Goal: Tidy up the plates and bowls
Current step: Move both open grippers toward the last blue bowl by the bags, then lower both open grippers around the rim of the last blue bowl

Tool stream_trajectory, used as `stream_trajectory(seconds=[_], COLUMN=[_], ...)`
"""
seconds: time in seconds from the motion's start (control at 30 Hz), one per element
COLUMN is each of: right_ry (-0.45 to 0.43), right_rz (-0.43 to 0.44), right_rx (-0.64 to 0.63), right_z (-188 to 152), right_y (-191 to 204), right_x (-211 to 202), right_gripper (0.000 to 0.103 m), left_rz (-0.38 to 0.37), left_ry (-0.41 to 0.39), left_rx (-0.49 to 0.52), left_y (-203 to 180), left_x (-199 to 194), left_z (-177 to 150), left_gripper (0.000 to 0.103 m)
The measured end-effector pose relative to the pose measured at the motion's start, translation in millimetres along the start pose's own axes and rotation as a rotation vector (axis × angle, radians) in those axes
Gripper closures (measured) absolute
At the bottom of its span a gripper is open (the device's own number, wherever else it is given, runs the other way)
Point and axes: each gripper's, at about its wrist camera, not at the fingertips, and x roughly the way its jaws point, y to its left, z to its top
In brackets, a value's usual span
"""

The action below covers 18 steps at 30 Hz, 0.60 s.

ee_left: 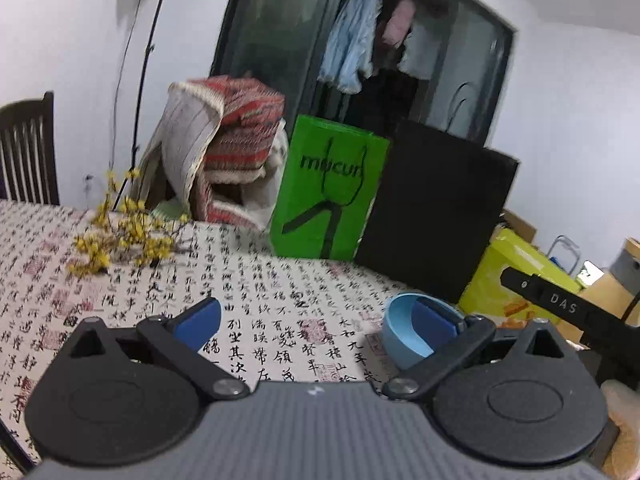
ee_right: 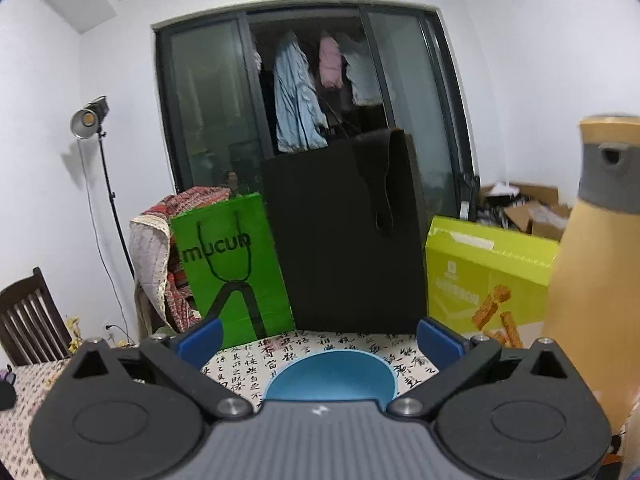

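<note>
Left gripper (ee_left: 318,322) is spread wide, holding nothing, hovering over the calligraphy-print tablecloth (ee_left: 248,280). Blue bowl (ee_left: 404,336) sits upright on the cloth near the table's right edge, partly hidden behind the left gripper's right blue finger pad (ee_left: 434,322); whether they touch I can't tell. What shows of the bowl's inside is empty. Right gripper (ee_right: 319,338) is also fully spread, gripping nothing; the same bowl (ee_right: 332,376) lies low between its fingers, just ahead of the gripper body, interior empty as far as visible. Far side of the table: green mucup bag (ee_right: 232,272), black bag (ee_right: 344,240), yellow-green snack box (ee_right: 488,276); their contents aren't visible. Tan bottle (ee_right: 596,264) stands close at right. Yellow flower sprigs (ee_left: 120,236) lie on the cloth, far left.
</note>
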Motion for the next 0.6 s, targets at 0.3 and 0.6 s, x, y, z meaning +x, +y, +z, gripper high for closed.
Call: stream_trajectory(seconds=[0.3,0.6], right_ry=[0.034,0.020], right_rz=[-0.051,-0.088], right_rx=[0.006,0.021], right_z=[-12.7,-29.4], right_y=[-16.2,-38.6], right_x=[43.1,57.2], right_gripper=[0.000,0.000], left_rz=[0.086,0.144], left_ry=[0.067,0.087], left_rx=[-0.022,-0.015], left_y=[-17.6,-37.3], left_x=[56.5,94.8], left_z=[12.7,11.6], left_gripper=[0.000,0.000])
